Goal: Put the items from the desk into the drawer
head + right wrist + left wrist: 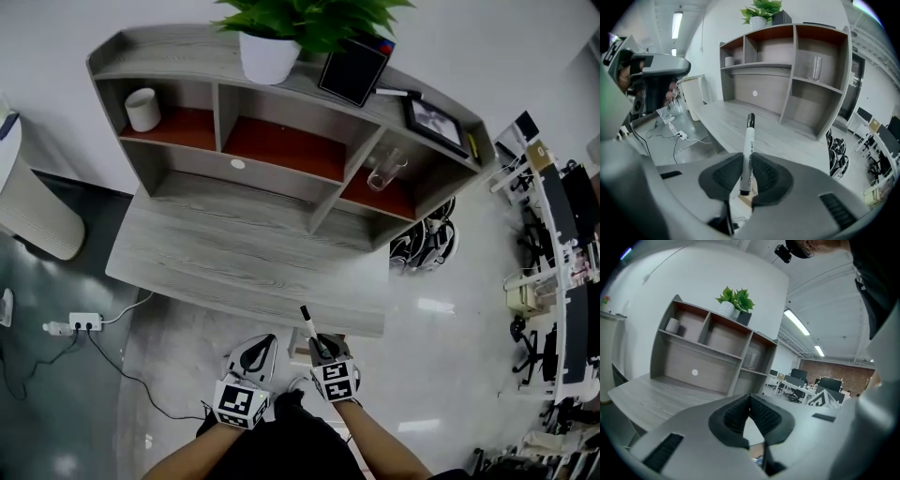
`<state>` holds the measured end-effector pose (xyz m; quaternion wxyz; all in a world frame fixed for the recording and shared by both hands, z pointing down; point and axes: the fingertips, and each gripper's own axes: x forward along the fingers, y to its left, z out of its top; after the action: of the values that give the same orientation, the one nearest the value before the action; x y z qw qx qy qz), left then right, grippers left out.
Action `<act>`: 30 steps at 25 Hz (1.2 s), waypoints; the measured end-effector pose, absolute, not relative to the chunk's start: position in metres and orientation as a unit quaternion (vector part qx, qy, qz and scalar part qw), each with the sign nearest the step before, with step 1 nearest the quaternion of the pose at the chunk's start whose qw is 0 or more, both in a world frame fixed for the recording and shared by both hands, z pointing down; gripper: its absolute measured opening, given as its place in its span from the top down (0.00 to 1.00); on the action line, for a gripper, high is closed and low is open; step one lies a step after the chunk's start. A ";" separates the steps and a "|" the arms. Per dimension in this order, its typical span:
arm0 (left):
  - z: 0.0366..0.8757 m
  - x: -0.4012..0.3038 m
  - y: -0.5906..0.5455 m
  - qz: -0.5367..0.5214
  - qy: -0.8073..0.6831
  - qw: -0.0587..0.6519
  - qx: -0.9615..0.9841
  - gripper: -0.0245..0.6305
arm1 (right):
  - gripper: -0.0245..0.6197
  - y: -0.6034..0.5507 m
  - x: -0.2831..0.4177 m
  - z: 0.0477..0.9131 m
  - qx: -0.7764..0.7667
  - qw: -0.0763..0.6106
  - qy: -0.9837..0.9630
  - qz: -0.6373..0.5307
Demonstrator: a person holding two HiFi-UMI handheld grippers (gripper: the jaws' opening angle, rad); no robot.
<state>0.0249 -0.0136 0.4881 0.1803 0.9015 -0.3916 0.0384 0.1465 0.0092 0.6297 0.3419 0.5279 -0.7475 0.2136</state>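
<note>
Where the head view ends at its left edge, a rounded white bin [33, 211] shows only in part, and a white power strip [84, 322] lies near it on the glossy floor [169, 361]. The grey wood-grain desk with its curved shelf unit [234, 248] has a bare top. A white cylindrical cup [142, 109] stands in the leftmost red-floored compartment. A white pot of green leaves [267, 54] sits on the top board, its foliage cropped by the frame. In front of the desk's near edge, the left gripper [259, 345] has its ribbed black pads [733, 416] pressed together at the tips with nothing between them. Just to its right, the right gripper [322, 349] clamps a white-barrelled marker with a black cap [310, 330] near its lower end, off the desk, with the cap pointing towards the desk edge. The print on the barrel is too small to read, and what lies beneath both grippers cannot be made out. Farther right, a clear drinking glass [384, 169] stands in the right-hand compartment.
</note>
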 end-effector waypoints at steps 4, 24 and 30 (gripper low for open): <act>0.495 0.041 -0.002 0.047 -0.413 0.176 0.892 0.94 | 0.84 0.025 0.166 0.641 0.508 0.362 -0.754 0.204; 0.531 0.112 0.054 0.029 -0.458 0.204 0.865 0.94 | 0.84 0.080 0.227 0.758 0.377 0.474 -0.776 0.174; 0.533 0.109 0.059 0.022 -0.472 0.213 0.855 0.94 | 0.84 0.081 0.242 0.790 0.363 0.512 -0.759 0.174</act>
<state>0.1092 0.0585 0.5326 0.2126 0.8552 -0.4723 0.0217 0.2419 0.0810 0.7900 0.5118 0.3626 -0.7591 0.1741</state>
